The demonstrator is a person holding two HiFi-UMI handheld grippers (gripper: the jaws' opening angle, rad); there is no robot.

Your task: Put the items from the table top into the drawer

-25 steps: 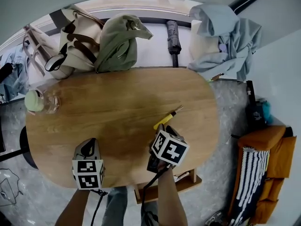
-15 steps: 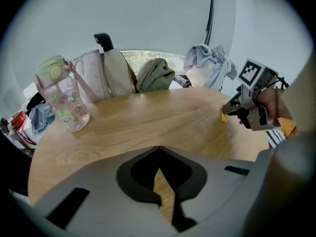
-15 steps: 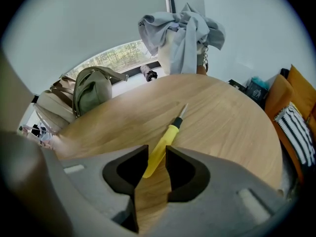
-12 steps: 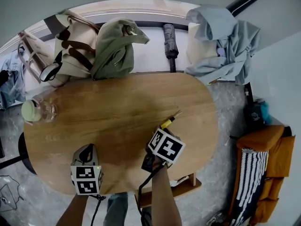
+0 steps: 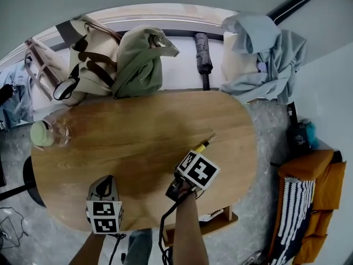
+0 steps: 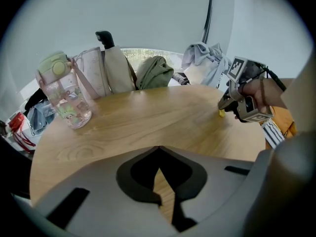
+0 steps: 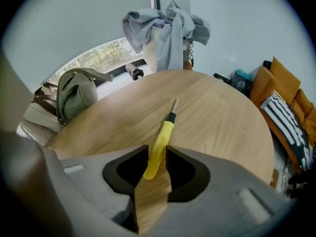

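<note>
A yellow-handled screwdriver (image 7: 162, 138) lies on the oval wooden table (image 5: 138, 126), its metal tip pointing away to the far right. My right gripper (image 7: 157, 158) is shut on the butt of the yellow handle, one jaw on each side. From the head view, the screwdriver (image 5: 202, 146) sticks out beyond the right gripper (image 5: 194, 169). My left gripper (image 6: 158, 149) hovers shut over the table's near left part (image 5: 102, 187), holding nothing. A clear water bottle with a green lid (image 5: 47, 132) stands at the table's left end. A wooden drawer (image 5: 220, 218) juts out under the near edge.
Two bags (image 5: 121, 54) and a folded umbrella (image 5: 203, 48) lie on the white bench behind the table. Pale blue clothes (image 5: 265, 48) are heaped at the back right. An orange sofa with a striped cushion (image 5: 309, 203) stands to the right.
The right gripper has rolled a little about the screwdriver handle while staying in place. The left gripper has kept still.
</note>
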